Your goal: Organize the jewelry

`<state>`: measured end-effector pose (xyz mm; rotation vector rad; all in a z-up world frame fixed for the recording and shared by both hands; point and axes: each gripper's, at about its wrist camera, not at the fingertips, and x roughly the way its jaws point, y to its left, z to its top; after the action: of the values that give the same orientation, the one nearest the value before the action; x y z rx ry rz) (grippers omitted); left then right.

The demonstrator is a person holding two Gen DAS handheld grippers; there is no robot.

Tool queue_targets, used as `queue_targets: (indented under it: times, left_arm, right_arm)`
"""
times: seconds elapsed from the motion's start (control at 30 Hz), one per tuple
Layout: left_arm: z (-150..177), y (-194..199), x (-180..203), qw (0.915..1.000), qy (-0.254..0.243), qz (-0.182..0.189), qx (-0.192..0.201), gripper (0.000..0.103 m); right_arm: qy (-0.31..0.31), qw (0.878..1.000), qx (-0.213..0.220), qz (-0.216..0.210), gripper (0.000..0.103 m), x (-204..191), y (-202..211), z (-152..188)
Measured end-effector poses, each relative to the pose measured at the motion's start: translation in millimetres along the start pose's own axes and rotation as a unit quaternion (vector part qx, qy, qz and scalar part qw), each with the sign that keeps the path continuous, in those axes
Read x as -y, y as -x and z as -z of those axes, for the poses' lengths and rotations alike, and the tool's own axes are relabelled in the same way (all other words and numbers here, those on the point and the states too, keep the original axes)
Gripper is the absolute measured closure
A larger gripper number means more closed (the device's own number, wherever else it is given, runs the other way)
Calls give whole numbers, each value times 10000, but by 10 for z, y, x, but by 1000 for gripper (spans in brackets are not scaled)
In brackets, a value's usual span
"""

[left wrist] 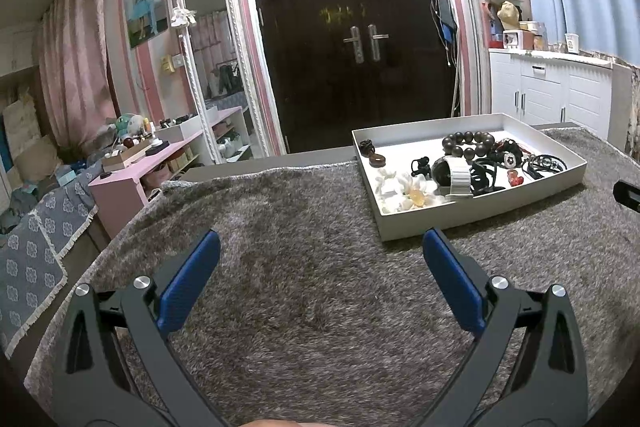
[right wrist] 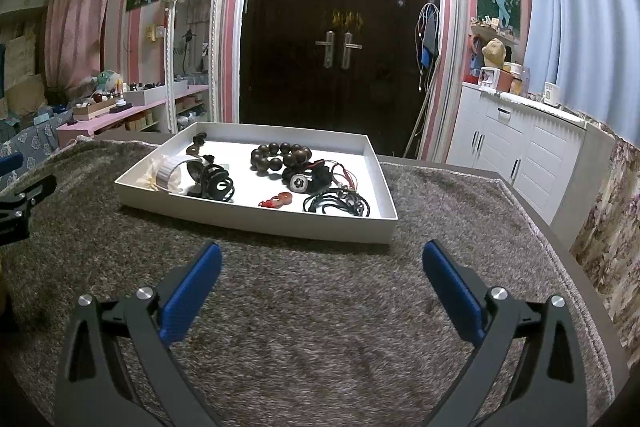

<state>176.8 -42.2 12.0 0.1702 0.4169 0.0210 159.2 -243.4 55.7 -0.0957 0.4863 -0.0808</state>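
Hovering over grey shaggy rug [left wrist: 304,235], short of white tray [right wrist: 256,223]: left gripper [left wrist: 320,247] and right gripper [right wrist: 322,255], blue fingers [right wrist: 192,291] spread wide, nothing between. Inside tray: dark bead bracelet [right wrist: 280,155], white watch band [left wrist: 458,177], red charm [right wrist: 278,199], black cords [right wrist: 340,203].

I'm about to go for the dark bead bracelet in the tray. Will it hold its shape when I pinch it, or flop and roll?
The bead bracelet is a loop of separate round beads, so it will probably sag rather than stay stiff. The beads look smooth and glossy, so the jaws may slip off one. It touches the black tangle beside it, which could drag along.
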Motion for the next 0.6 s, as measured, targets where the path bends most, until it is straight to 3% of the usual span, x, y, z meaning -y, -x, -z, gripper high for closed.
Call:
queue_targets:
  times: [0.6]
  left_arm:
    - [-8,12,-4,10000,-6,0,-6,3]
  right_arm:
    - [23,10000,-29,-8,3,8,-6,-10]
